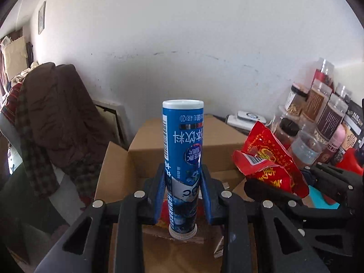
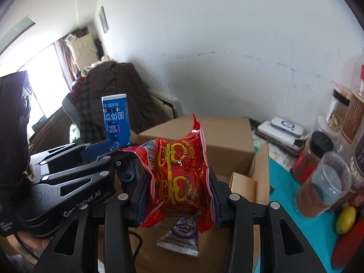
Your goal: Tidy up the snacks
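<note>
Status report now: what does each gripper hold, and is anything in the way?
Left gripper shut on blue tube. Right gripper shut on red packet. Both over open cardboard box. Nothing blocking.

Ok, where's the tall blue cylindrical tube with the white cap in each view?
Left wrist: blue tube dead centre, upright, clamped in the left gripper.
Right wrist: blue tube left of centre.
Shared landmark: closed brown cardboard box behind it.
</note>
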The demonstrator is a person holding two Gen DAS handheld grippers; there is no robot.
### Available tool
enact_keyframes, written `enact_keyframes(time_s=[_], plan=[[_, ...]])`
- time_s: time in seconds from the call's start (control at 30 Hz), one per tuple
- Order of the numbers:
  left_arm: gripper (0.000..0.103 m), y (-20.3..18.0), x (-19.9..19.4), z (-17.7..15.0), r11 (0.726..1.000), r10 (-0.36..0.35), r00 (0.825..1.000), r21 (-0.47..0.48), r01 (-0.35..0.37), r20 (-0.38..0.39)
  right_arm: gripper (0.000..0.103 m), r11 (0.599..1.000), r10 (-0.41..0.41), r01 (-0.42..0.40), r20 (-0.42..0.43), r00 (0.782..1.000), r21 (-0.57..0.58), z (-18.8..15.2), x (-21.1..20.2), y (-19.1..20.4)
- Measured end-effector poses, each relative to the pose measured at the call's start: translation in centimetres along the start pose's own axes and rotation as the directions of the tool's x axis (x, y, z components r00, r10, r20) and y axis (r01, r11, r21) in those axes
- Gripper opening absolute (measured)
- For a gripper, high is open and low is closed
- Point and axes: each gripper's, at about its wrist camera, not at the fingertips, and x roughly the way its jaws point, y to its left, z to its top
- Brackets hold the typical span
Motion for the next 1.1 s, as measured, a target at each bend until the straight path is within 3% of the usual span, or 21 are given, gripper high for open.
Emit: enact_keyframes(time_s=[0.13, 0.67, 0.9, 1.1], plan=[[0.028, 0.2, 1.4, -0.4, 1.0, -0.016, 0.999, -0.017, 0.016, -0.05, 0.044, 1.0, 0.006, -0.006, -0.039, 0.999, 0.015, -0.6, 1.1, -0.4], [0.028, -0.3, 4.2, -0.8, 1.0, 0.03, 0.992, 0.006, -0.029, -0.127, 0.052, 0.998, -0.021, 0.03, -0.16, 0.987, 0.052, -1.7, 3.5, -1.8], [0.028, 0.1, 6.5, -1.6, 0.996, 0.083, 0.965, 0.001, -0.086, -0.249, 0.052, 0.999, -0.04, 0.044, -0.151, 0.988, 0.027, -1.7, 3.4, -1.5], [0.028, 0.3, 7.2, -2.2, 0.997, 0.067, 0.956, -0.016, -0.074, -0.284, 0.055, 0.999, -0.05, 0.052, -0.155, 0.987, 0.007, -1.8, 3.1, -1.3]])
